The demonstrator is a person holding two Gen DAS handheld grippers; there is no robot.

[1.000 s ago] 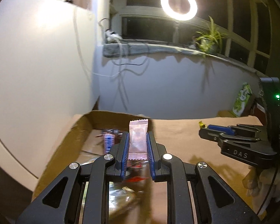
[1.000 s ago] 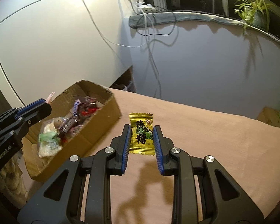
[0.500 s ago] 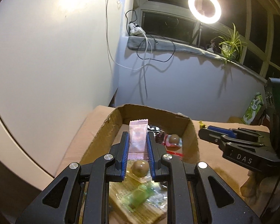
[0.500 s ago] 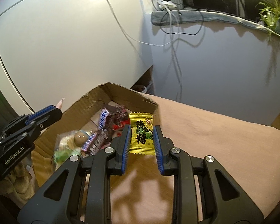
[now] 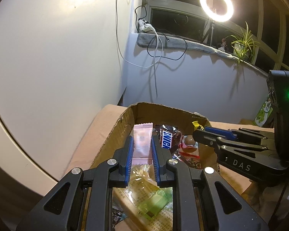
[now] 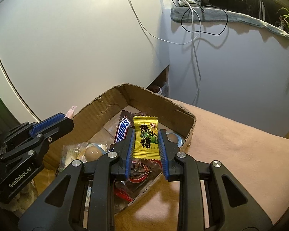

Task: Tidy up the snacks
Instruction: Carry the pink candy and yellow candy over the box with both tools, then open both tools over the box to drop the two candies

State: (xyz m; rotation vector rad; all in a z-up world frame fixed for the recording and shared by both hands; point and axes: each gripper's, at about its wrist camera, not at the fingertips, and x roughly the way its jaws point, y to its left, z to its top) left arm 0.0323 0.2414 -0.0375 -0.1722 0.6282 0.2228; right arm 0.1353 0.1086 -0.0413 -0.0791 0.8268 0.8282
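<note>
We hold both tools over the box (image 6: 160,101) on the counter (image 6: 231,144). Our left tool (image 5: 142,150) grips a pink sachet (image 5: 143,140), and our right tool (image 6: 146,144) grips a yellow candy (image 6: 146,137), above the Snickers (image 6: 123,130) and other snacks inside.

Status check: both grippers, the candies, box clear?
Left gripper shut on pink candy, right gripper shut on yellow candy. Both over the cardboard box. Box already holds snacks; nothing blocking the drop.
</note>
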